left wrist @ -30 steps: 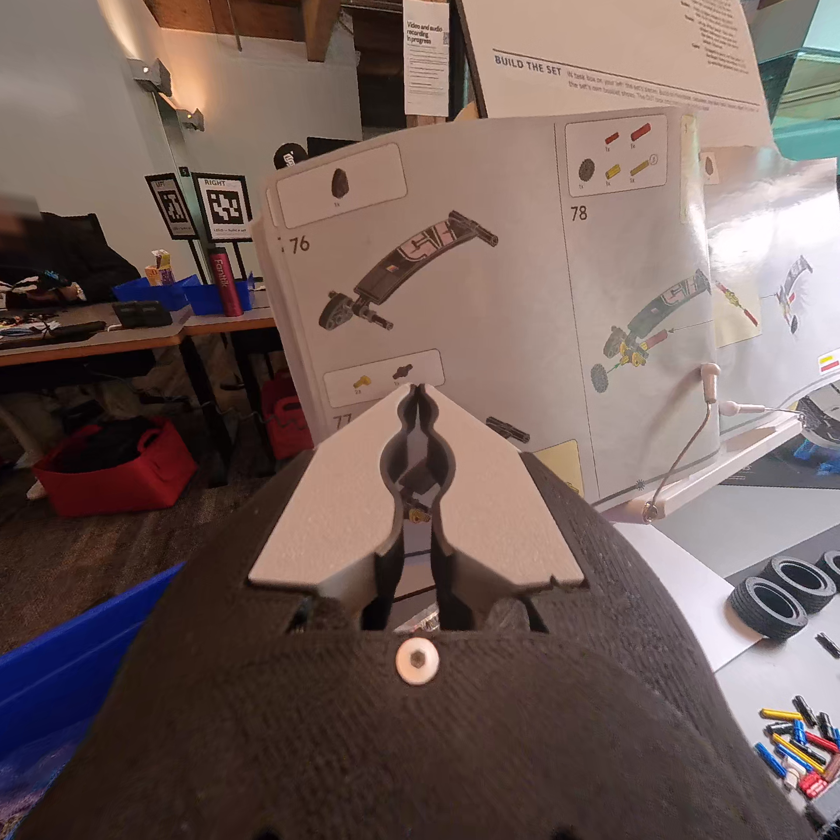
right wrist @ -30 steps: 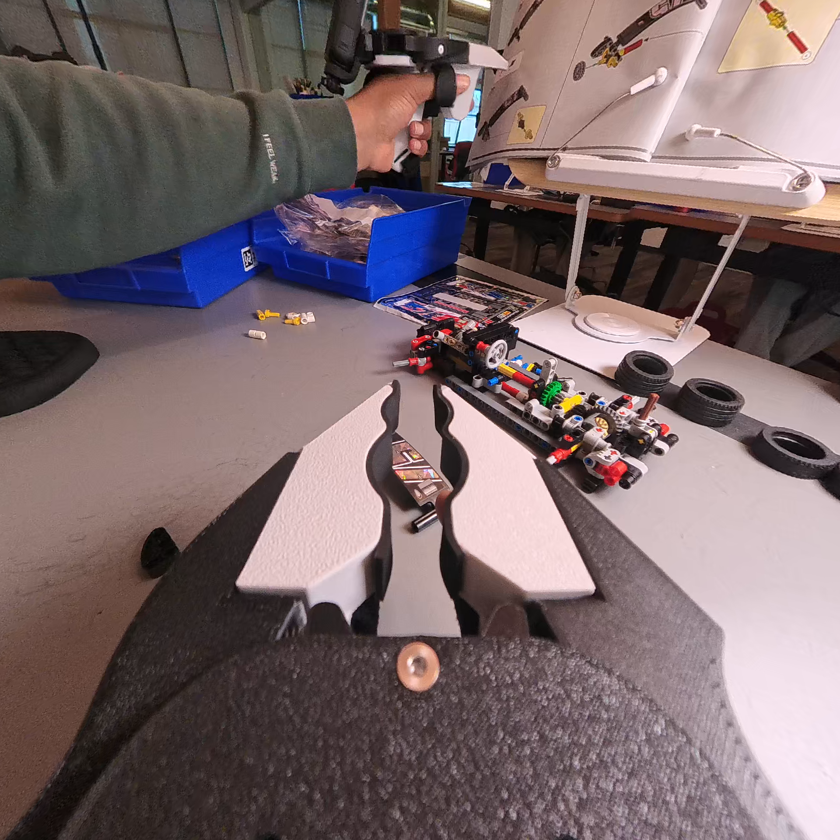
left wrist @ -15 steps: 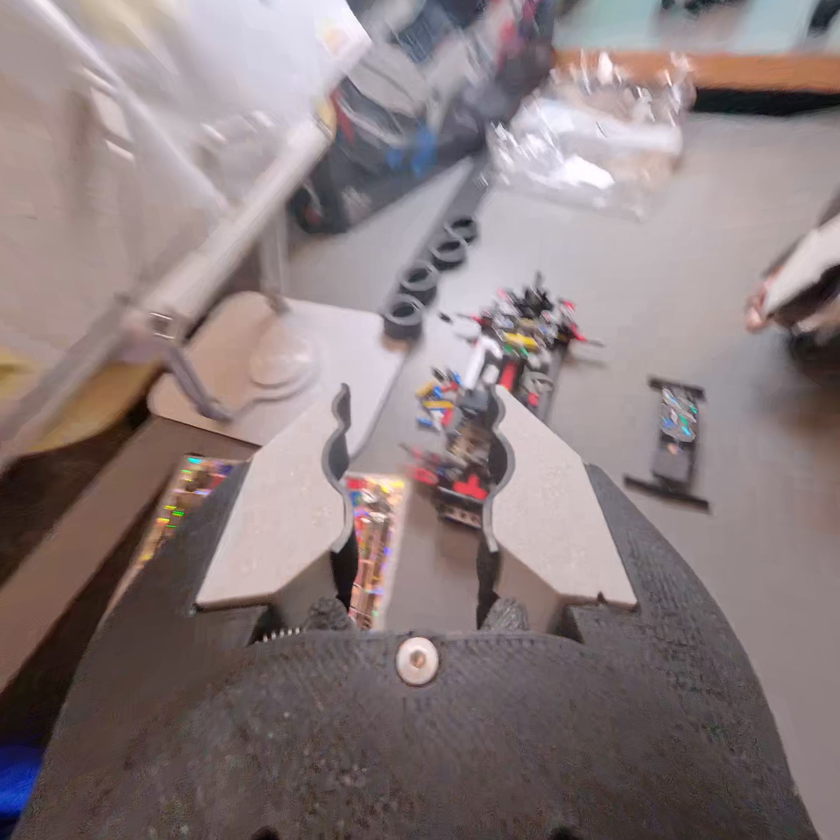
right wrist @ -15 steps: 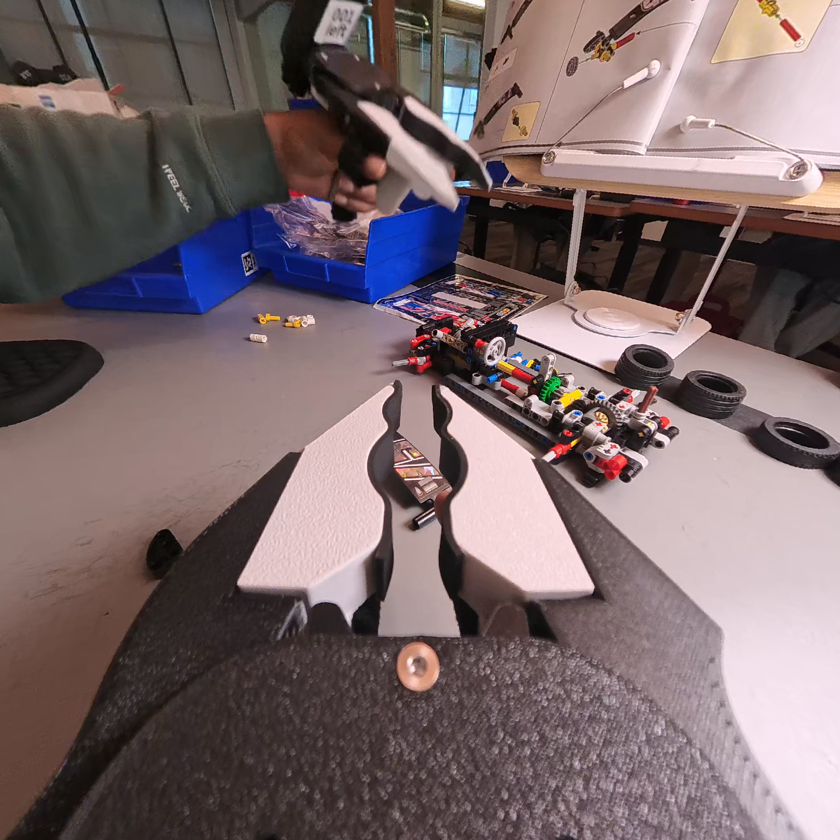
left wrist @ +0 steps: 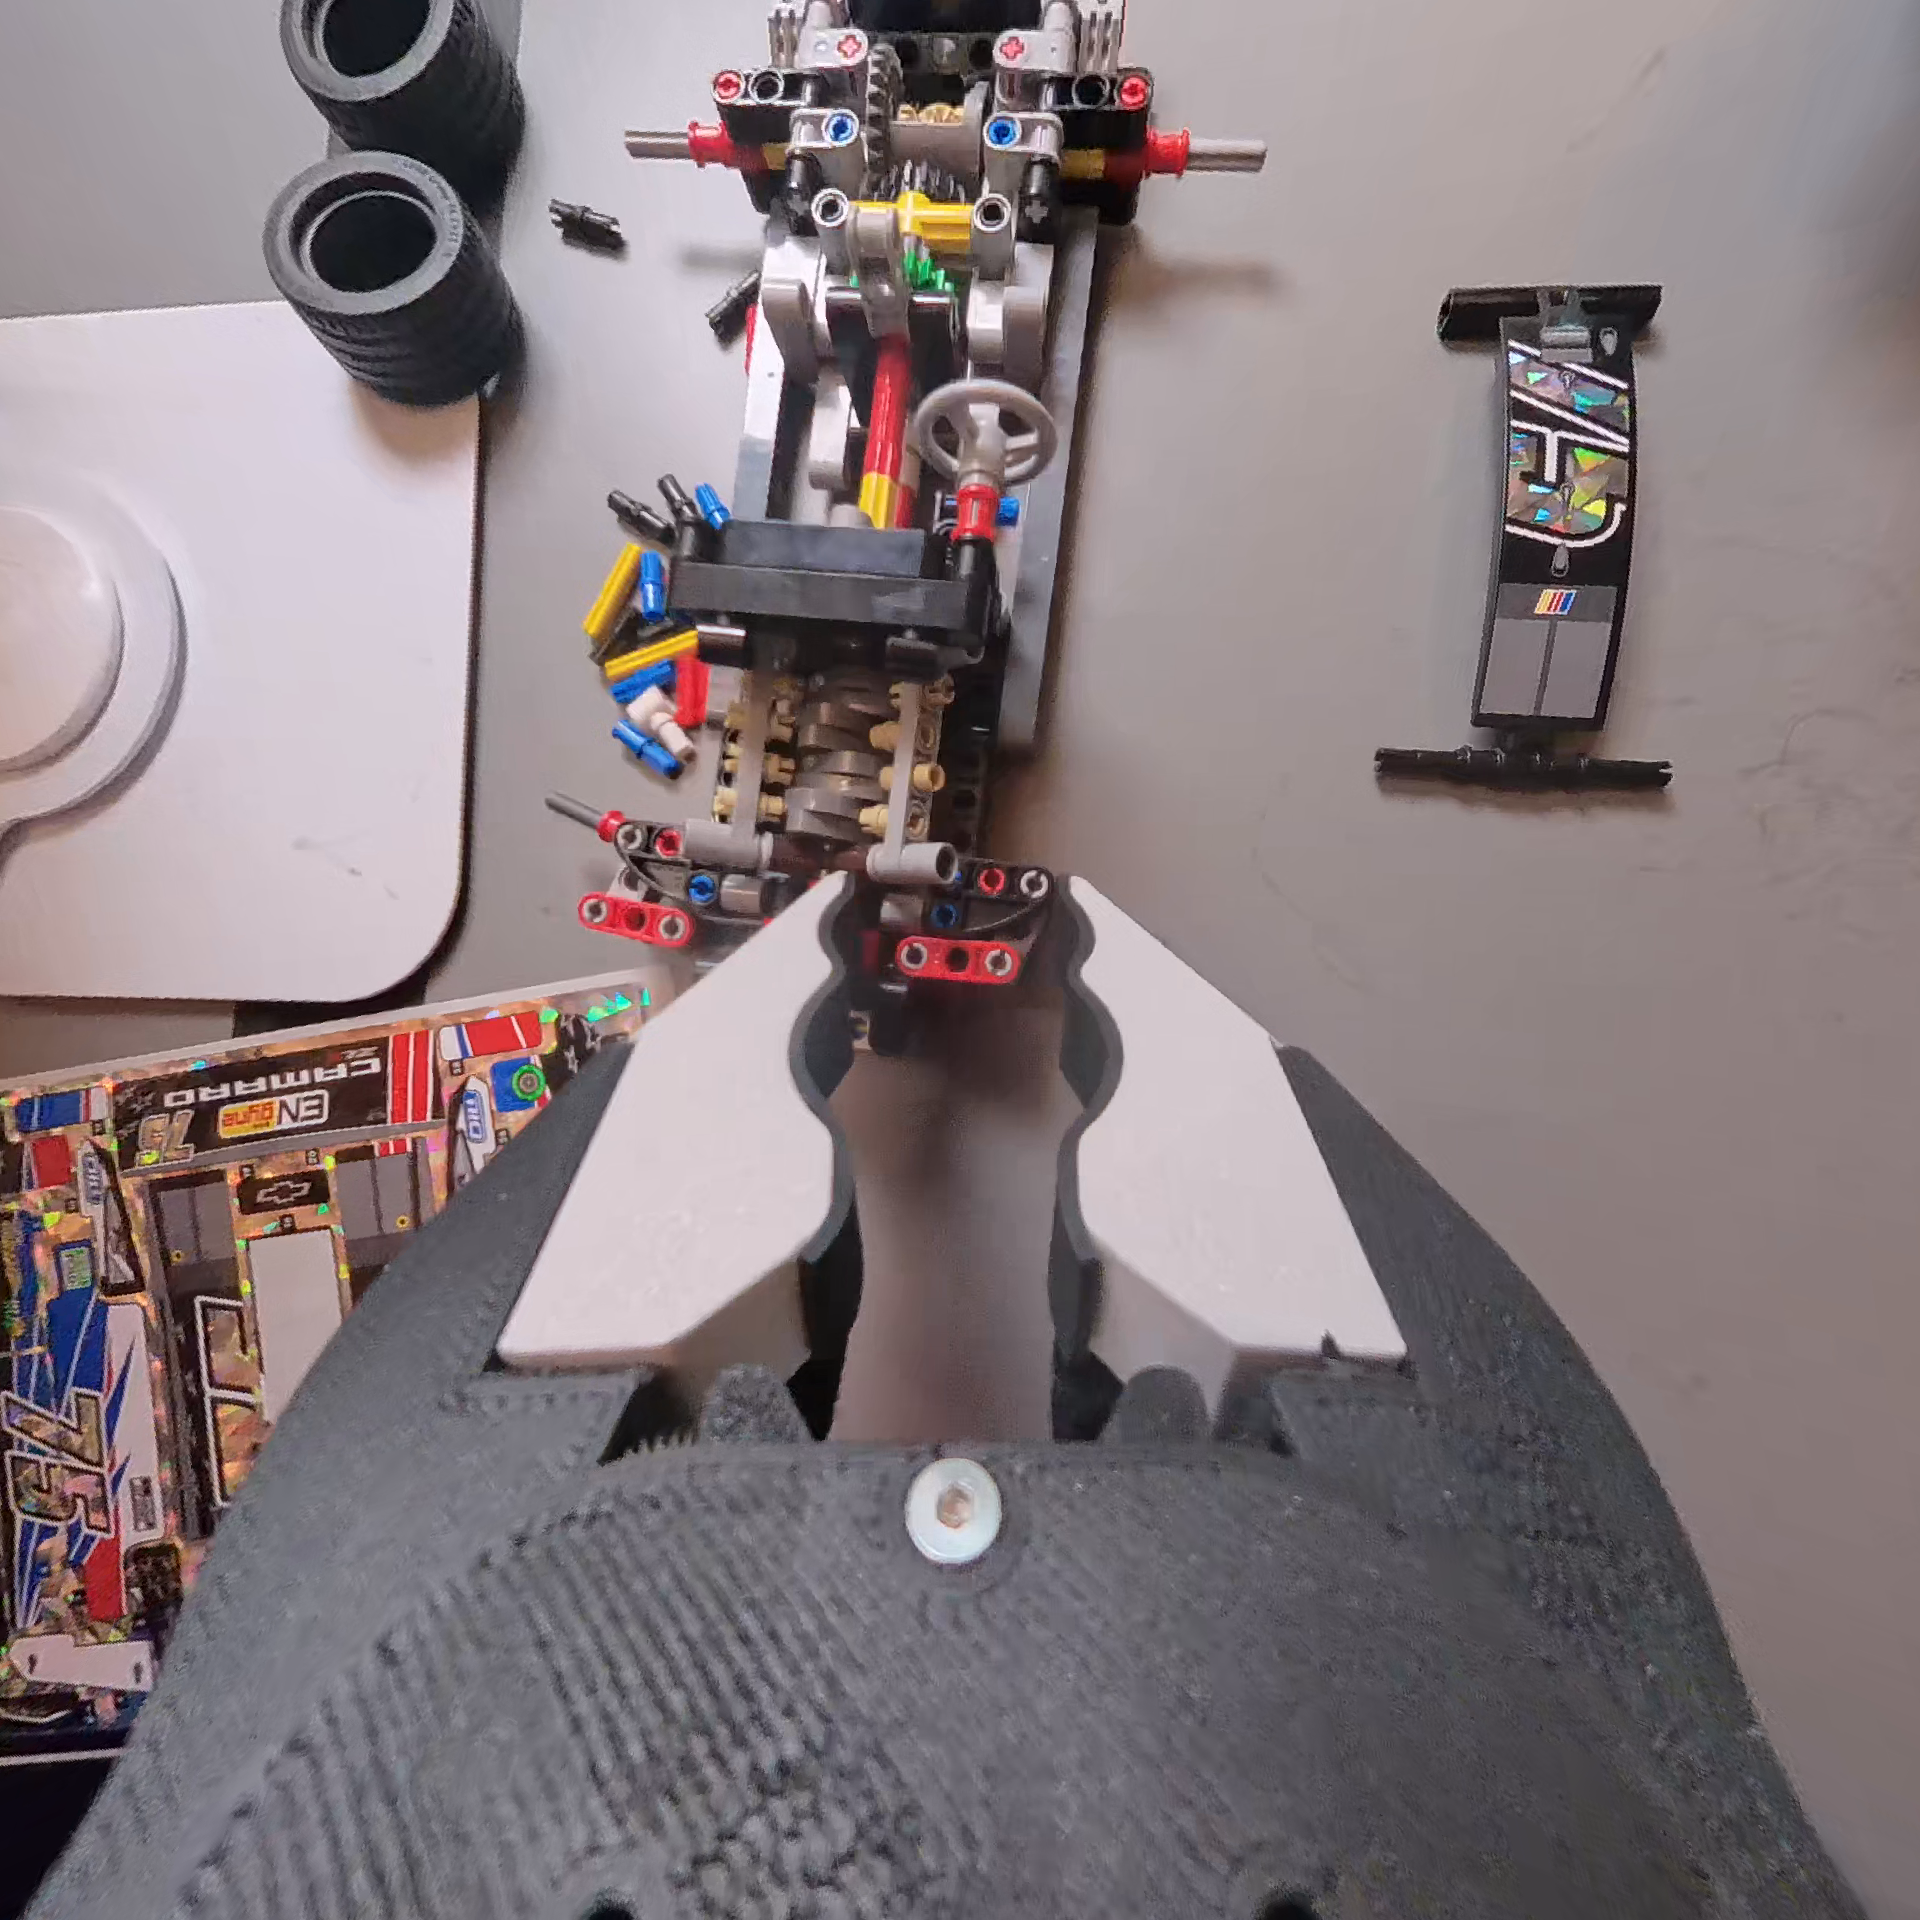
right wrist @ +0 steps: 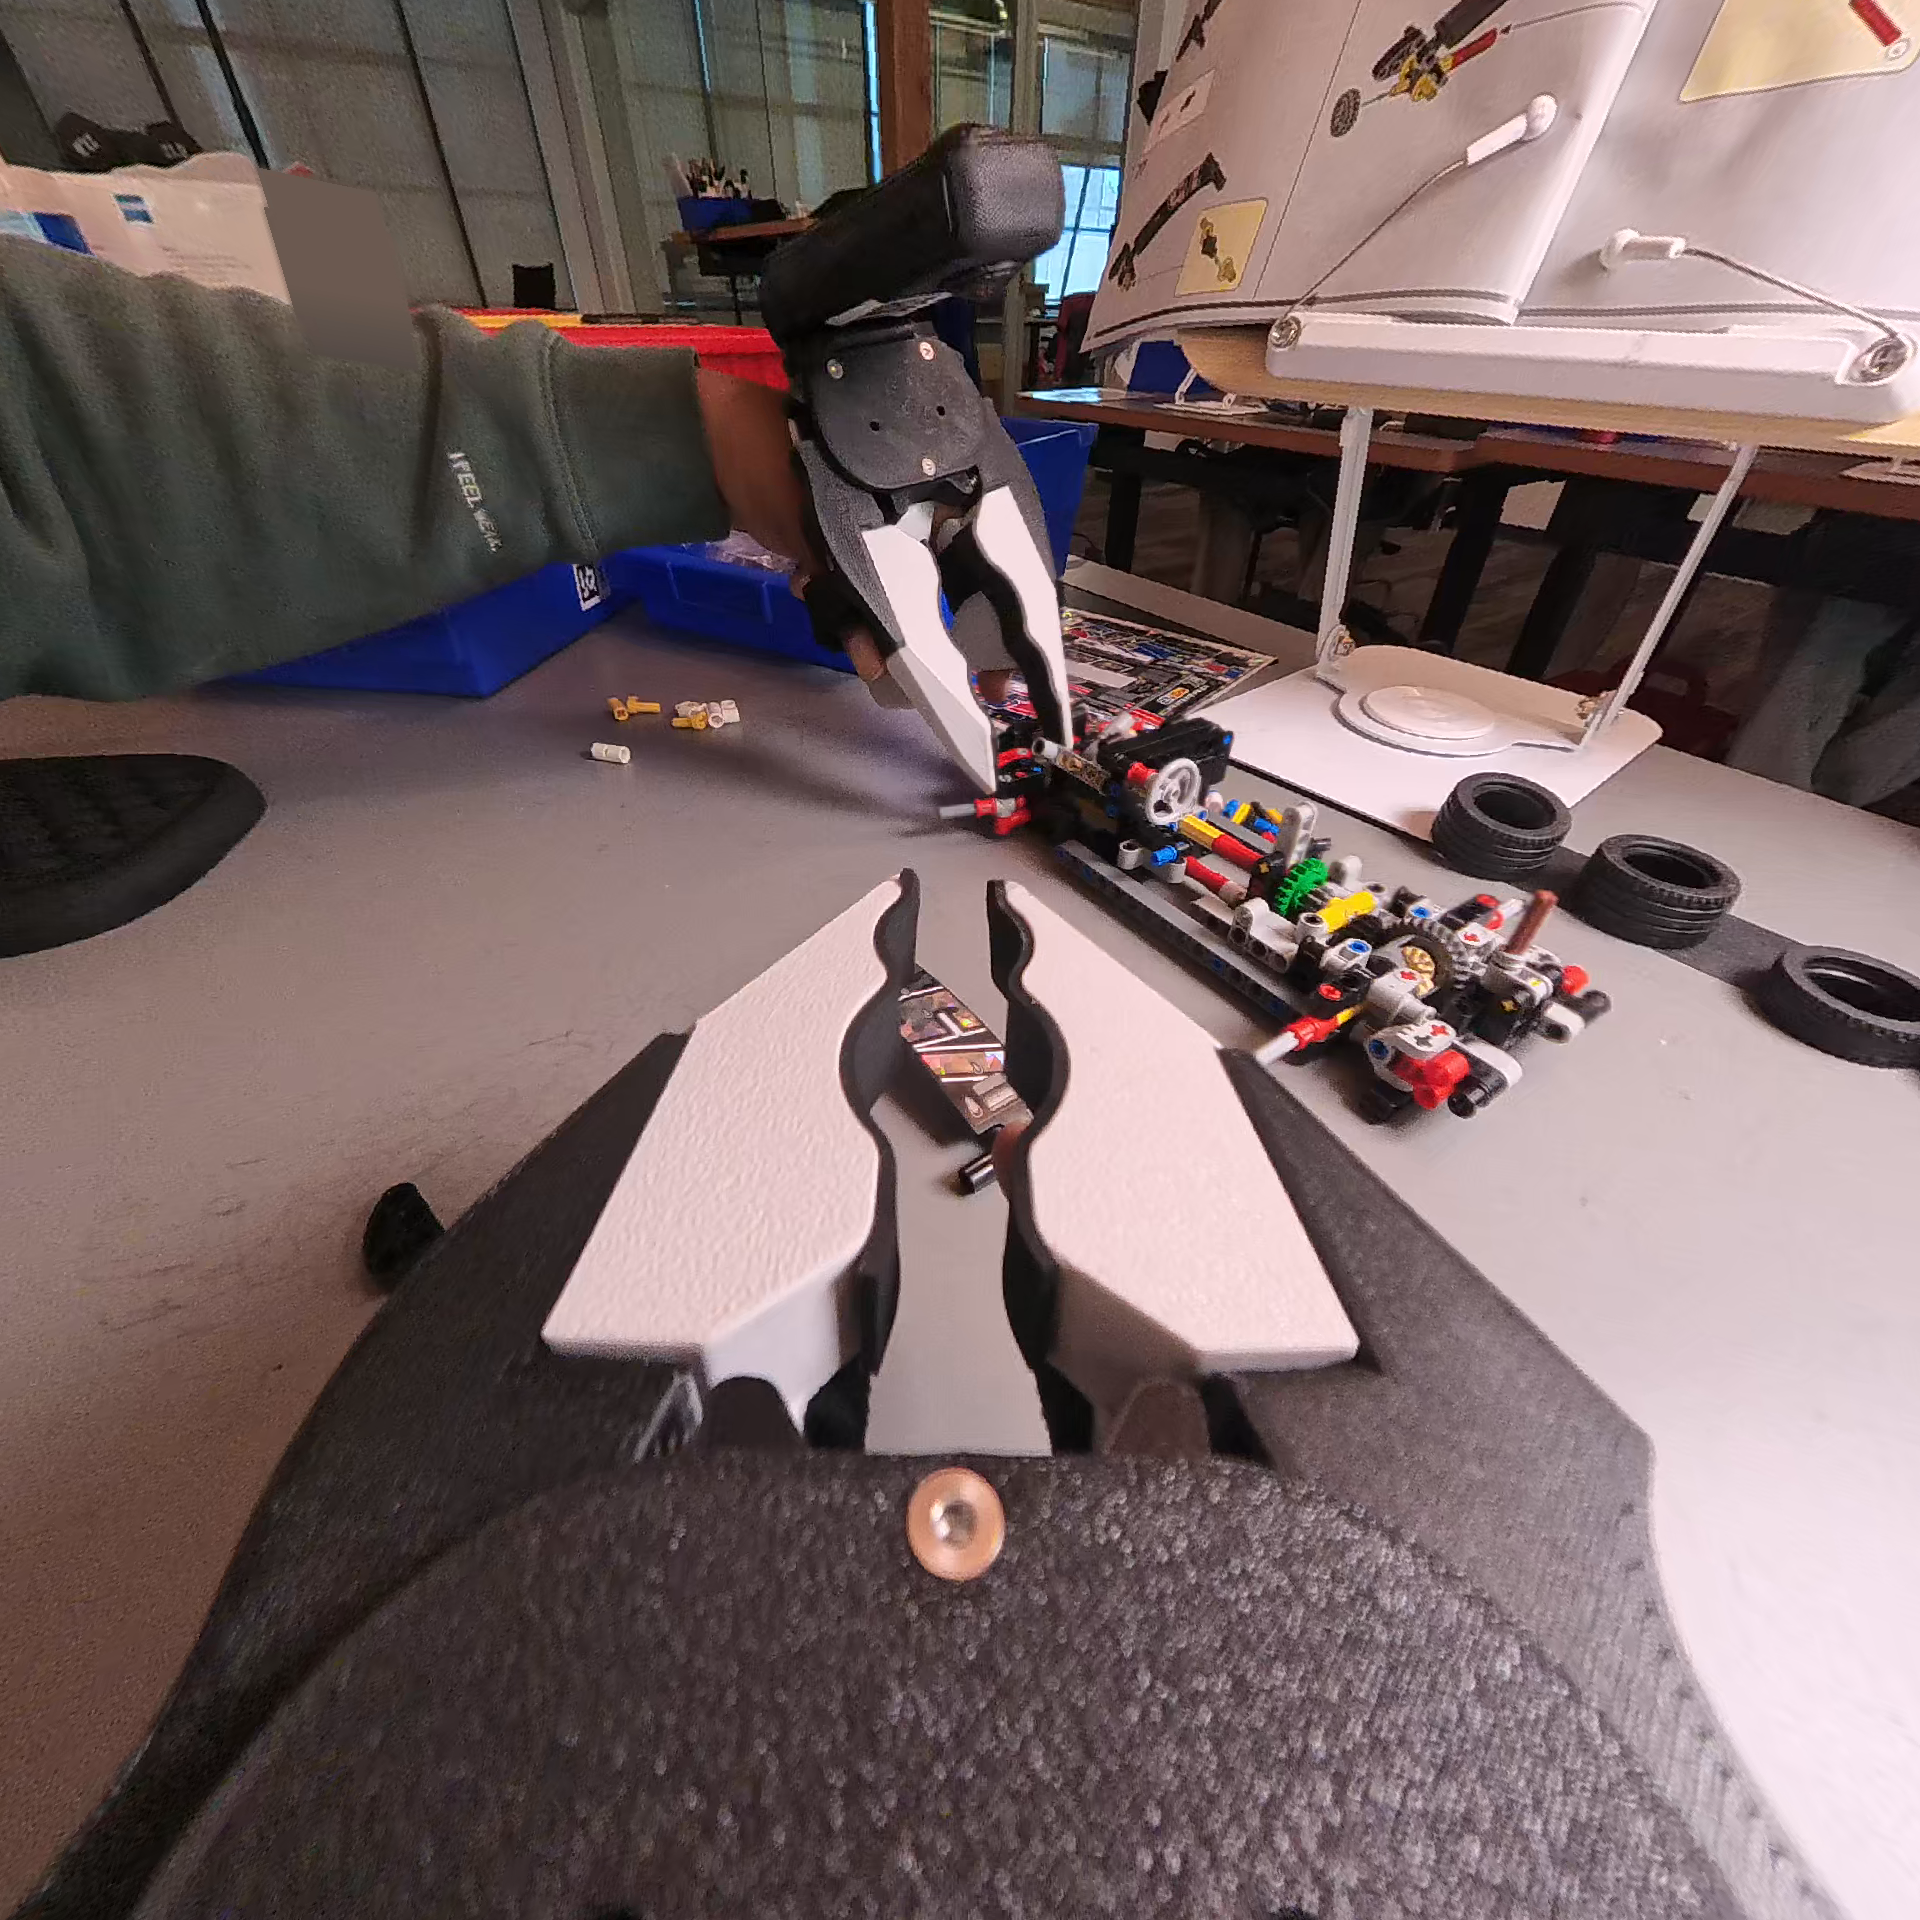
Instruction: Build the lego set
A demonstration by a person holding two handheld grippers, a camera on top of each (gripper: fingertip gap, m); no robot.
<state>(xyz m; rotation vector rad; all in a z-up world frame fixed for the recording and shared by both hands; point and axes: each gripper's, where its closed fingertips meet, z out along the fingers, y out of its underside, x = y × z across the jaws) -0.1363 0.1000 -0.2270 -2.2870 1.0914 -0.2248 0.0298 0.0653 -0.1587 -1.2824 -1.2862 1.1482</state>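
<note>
The left tool (left wrist: 951, 883) hangs open over the near end of the chassis (left wrist: 883, 520) on the counter (left wrist: 1351, 1039). The right tool (right wrist: 951, 888), open and empty, straddles the stickered panel (right wrist: 951, 1049). Light, rigid, probably snag-prone with pins and 2 axles; best gripped by its side beams.

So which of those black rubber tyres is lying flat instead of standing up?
The flat tyre at the far right of the right wrist view. The other two tyres beside it stand taller near the white stand base.
</note>
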